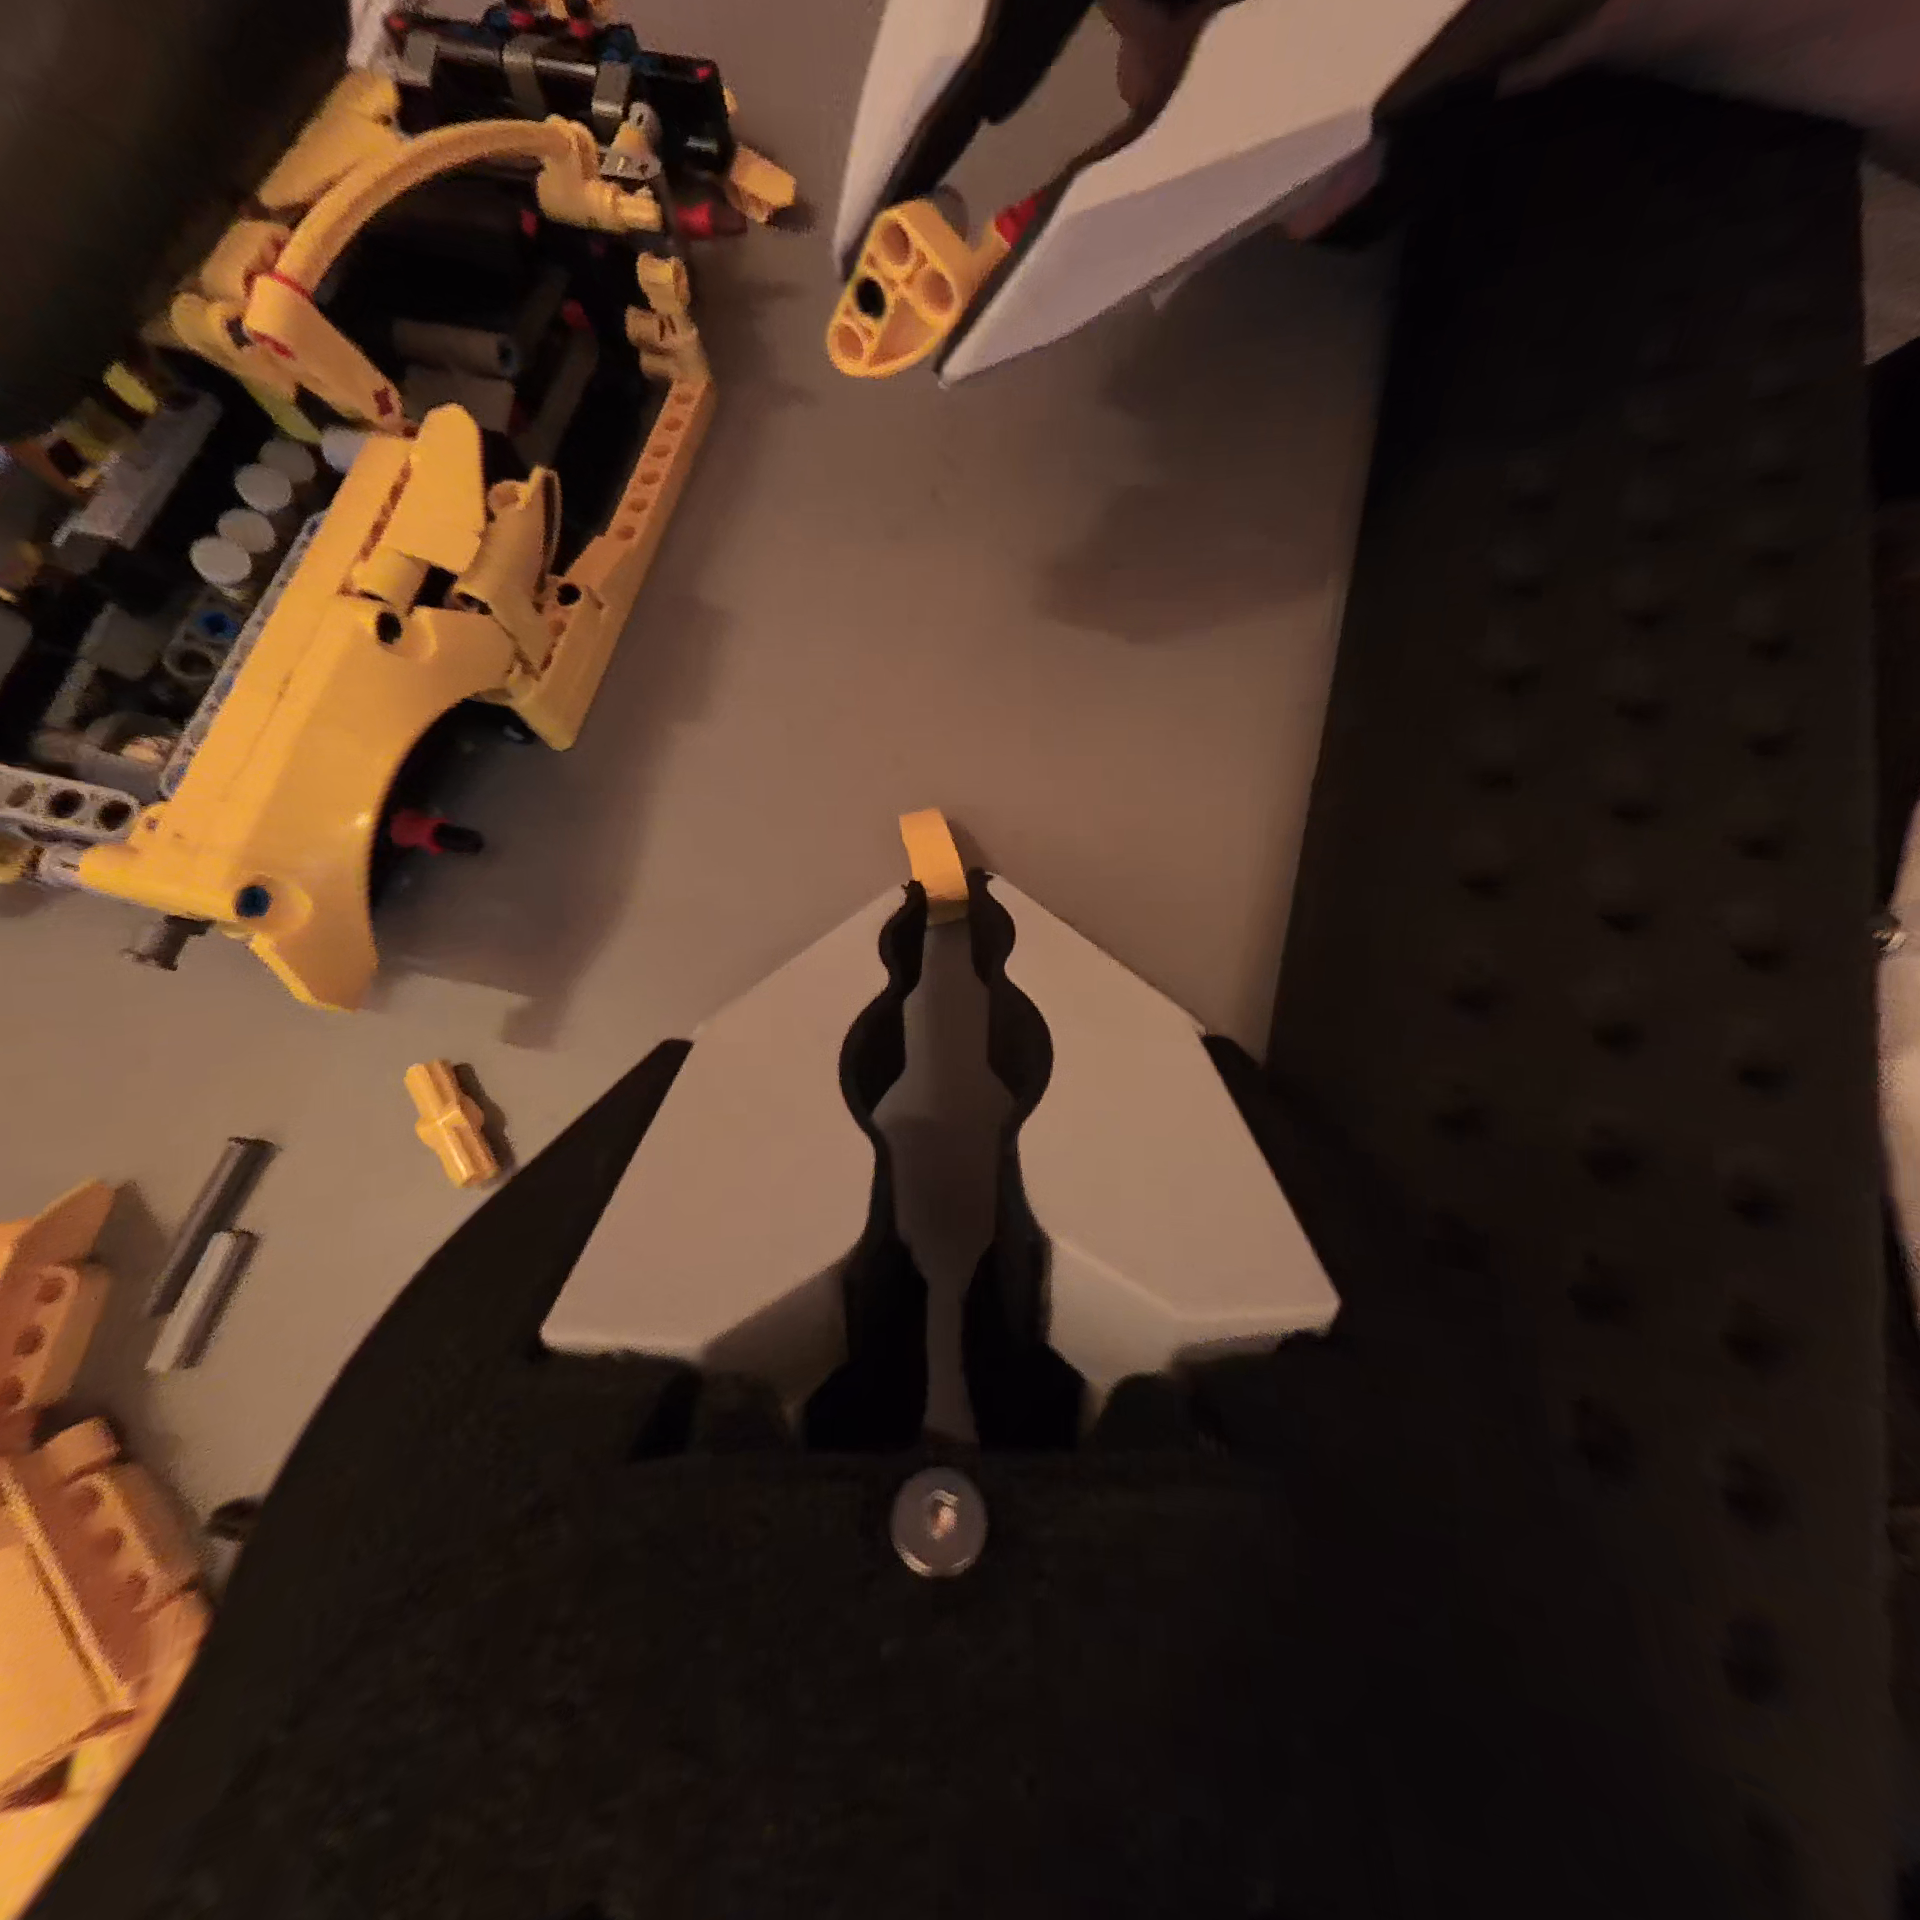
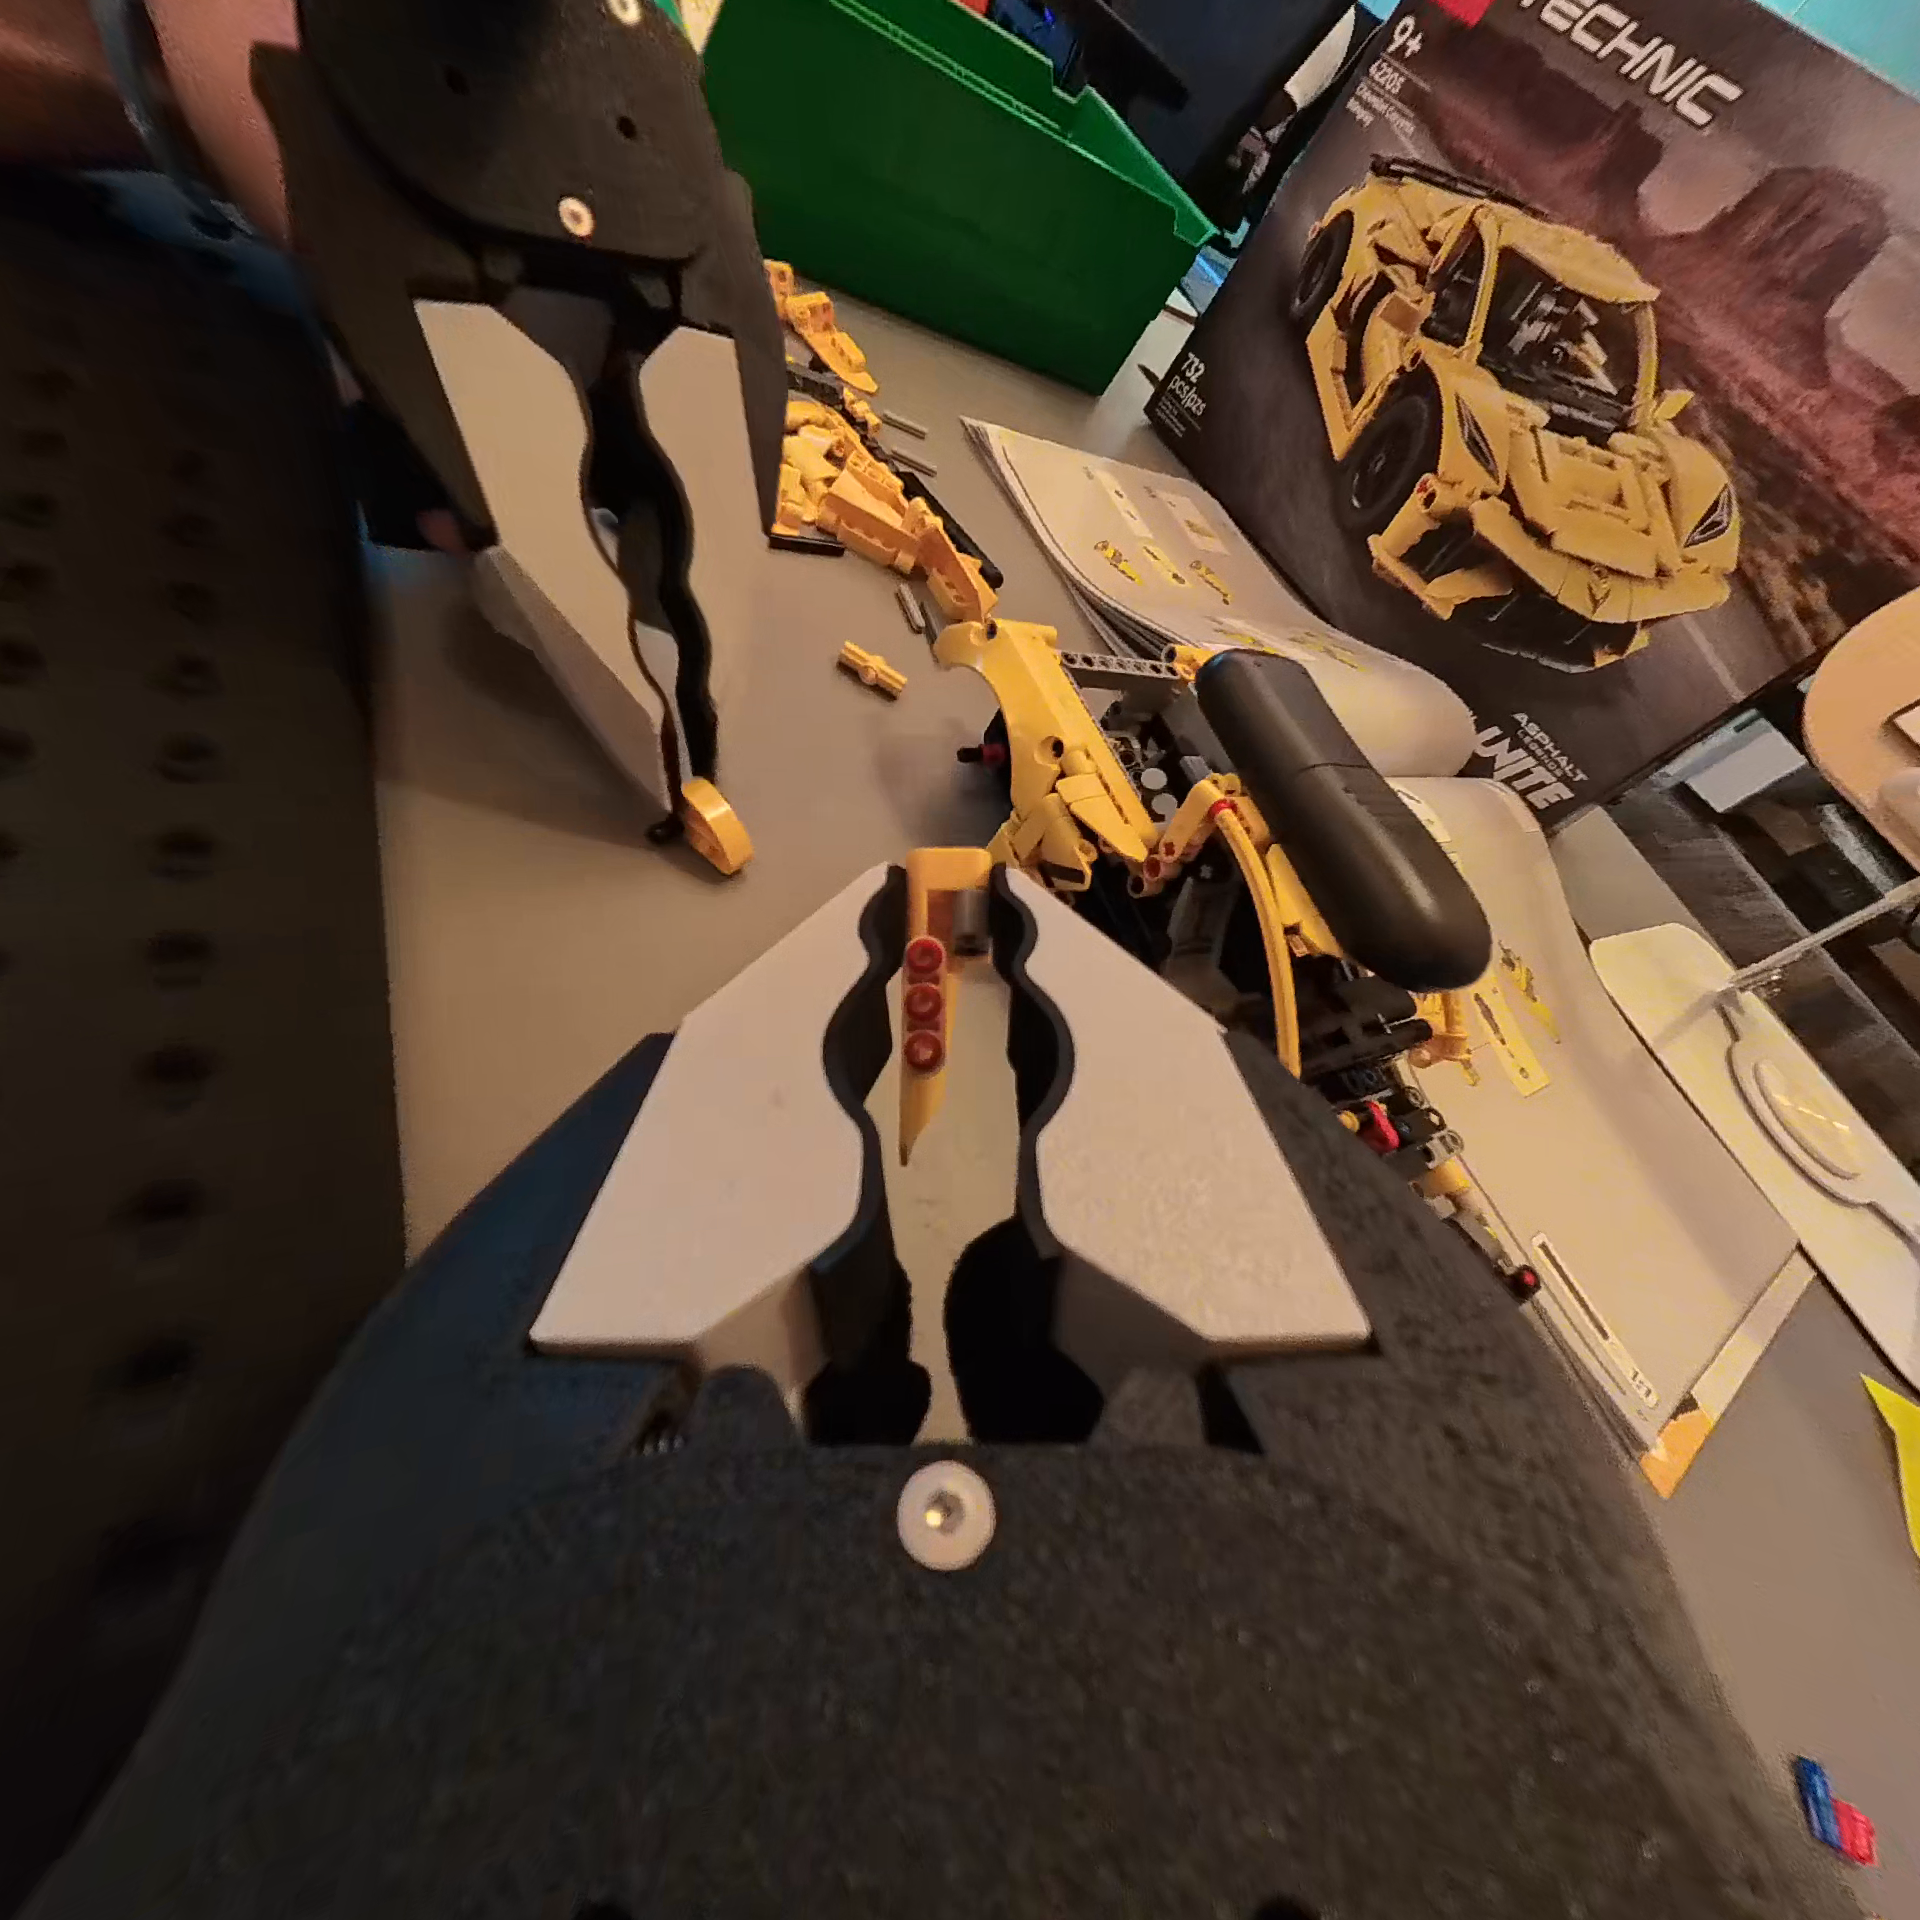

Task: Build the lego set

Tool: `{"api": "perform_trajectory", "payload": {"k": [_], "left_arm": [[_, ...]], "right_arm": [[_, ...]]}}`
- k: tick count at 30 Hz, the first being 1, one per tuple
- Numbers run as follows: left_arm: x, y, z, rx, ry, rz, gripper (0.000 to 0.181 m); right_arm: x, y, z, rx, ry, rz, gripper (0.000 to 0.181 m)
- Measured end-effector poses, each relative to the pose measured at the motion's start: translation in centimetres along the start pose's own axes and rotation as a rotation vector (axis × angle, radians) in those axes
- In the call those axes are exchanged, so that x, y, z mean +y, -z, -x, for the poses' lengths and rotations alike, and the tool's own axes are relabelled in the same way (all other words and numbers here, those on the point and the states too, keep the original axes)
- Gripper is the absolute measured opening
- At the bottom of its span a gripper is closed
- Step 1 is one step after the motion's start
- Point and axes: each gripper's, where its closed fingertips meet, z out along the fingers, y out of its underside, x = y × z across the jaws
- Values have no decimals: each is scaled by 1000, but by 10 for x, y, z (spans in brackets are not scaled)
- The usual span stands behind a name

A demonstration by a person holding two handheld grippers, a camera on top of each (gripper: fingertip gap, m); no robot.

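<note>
**Both tongs loaded, car body parked on the table**

Left to right across the left wrist view: loose yellow plastic panel pieces [image 1: 73, 1455] at the edge, two short grey axle rods [image 1: 208, 1252], a small yellow axle connector [image 1: 454, 1122] lying on the grey tabletop [image 1: 831, 665]. Above them the half-built yellow Technic car body [image 1: 343, 582], wheel arch open, apart from both tools.

Left gripper [image 1: 943, 894]: fingers pressed onto a small rounded yellow connector piece [image 1: 932, 857], held at the very tips, down at or just above the table; contact unclear.

Right gripper [image 2: 940, 904]: pinching a yellow liftarm piece with red pins in its holes [image 2: 930, 997], clear of the table. Seen from the left camera, the piece's rounded holed end [image 1: 899, 291] pokes out past the tips.

Further right in the right wrist view: open instruction booklet [image 2: 1164, 530], a black rounded handheld device [image 2: 1340, 821] lying over the car body, then the set's printed cardboard box [image 2: 1558, 364]. Green plastic bin [image 2: 935, 177] behind.
</note>
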Motion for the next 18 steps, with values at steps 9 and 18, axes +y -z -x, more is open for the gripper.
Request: {"api": "perform_trajectory", "payload": {"k": [9,18], "left_arm": [[-1,-3,-2,-10,48,39,16],[-3,-7,2,-21,64,208,13]], "right_arm": [[3,-1,3,-14,0,12,14],[4,-1,4,-21,-3,15,14]]}}
